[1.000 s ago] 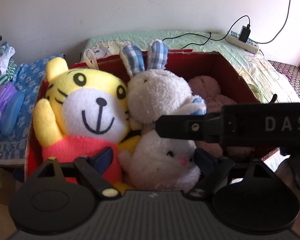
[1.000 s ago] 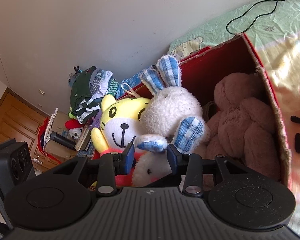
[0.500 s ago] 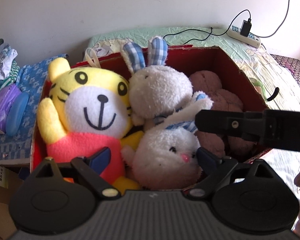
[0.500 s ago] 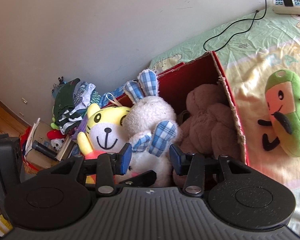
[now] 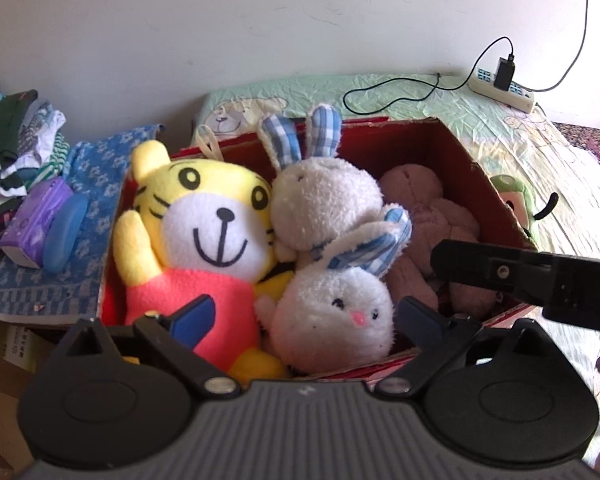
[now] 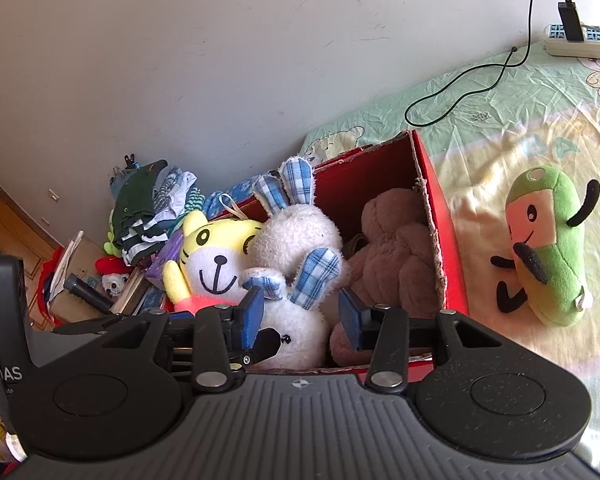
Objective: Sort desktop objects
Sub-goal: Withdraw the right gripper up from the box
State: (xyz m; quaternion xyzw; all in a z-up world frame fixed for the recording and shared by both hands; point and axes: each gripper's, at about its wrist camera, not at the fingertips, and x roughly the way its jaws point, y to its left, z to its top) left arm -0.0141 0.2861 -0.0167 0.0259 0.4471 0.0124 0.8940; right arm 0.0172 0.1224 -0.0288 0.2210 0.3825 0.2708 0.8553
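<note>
Only right view: whole green plush (image 6: 548, 246) | left tool (image 5: 306, 320) opening, empty | right tool (image 6: 302, 314) parted, empty

The red box (image 6: 440, 216) is packed: yellow tiger (image 5: 204, 236), two white rabbits (image 5: 328, 208) and a brown bear (image 6: 396, 248) fill it wall to wall. Open bedsheet (image 6: 480, 184) lies between the box and the green plush (image 6: 548, 244).
</note>
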